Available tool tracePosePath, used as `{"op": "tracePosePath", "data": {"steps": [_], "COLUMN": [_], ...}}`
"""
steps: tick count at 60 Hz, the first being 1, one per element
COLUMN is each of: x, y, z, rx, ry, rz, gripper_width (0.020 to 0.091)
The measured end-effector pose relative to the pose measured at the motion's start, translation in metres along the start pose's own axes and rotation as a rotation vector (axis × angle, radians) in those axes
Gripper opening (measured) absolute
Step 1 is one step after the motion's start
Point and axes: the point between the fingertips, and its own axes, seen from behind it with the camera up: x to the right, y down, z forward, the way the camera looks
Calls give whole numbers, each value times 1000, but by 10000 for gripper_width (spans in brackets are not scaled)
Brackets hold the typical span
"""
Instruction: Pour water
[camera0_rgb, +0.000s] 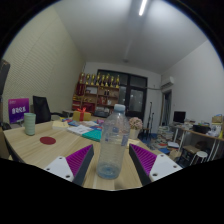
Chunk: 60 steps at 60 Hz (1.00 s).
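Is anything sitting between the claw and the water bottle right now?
Nothing visible does. The bottle already stands between the open claw fingers, on the table, with a gap at either side. The cup stands far off to one side, out of the way.

An office or workroom, it seems: a long wooden table (45, 150) strewn with papers; stocked shelves (100, 92) by the far wall; a desk with a monitor (180, 117); ceiling strip lighting (145, 7).
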Motion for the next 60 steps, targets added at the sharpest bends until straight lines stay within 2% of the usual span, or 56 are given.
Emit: {"op": "tracePosePath", "data": {"steps": [18, 20, 22, 31, 32, 37, 38, 41, 42, 46, 53, 60], "x": [0, -2, 1, 1, 1, -10, -13, -18, -20, -25, -53, -112], "y": [0, 3, 6, 9, 8, 9, 9, -1, -5, -31, -96, -169], "z": [55, 60, 63, 68, 68, 64, 63, 56, 54, 53, 51, 61], "rx": [3, -9, -22, -27, -26, -43, -49, -51, -49, -18, 41, 120], "ry": [81, 74, 95, 116, 113, 73, 61, 40, 36, 28, 2, 3], "rz": [88, 96, 99, 119, 119, 133, 134, 124, 111, 44, -120, -453], "gripper_width": [807, 787, 629, 592, 568, 540, 511, 499, 472, 467, 468, 465]}}
